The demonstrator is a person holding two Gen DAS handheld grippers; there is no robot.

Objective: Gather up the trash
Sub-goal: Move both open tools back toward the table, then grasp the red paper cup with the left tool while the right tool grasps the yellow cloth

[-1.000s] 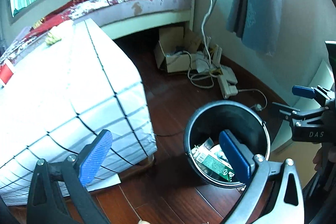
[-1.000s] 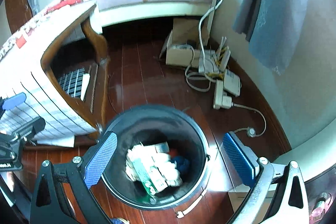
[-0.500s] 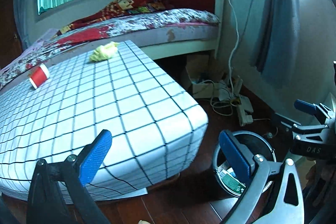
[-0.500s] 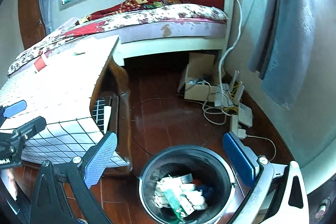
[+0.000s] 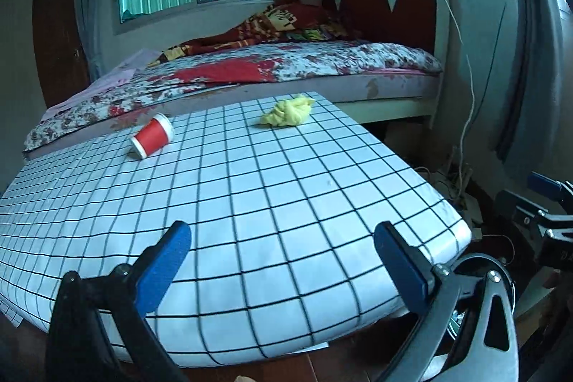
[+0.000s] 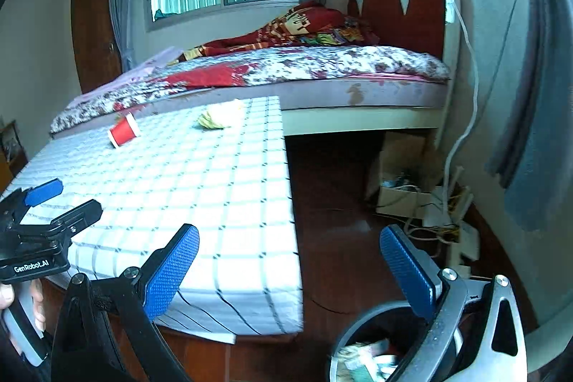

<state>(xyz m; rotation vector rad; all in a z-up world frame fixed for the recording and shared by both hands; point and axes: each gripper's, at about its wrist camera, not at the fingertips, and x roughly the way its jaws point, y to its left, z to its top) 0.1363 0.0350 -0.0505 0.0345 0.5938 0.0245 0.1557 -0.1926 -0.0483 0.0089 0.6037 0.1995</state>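
Jaws of left gripper and right gripper gape empty; red paper cup and crumpled yellow wad lie on the white checked tabletop.

Cup left of crumpled wad on the table — bed behind, bin right.

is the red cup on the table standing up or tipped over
Tipped over. The red cup lies on its side on the checked table, white rim facing the camera.
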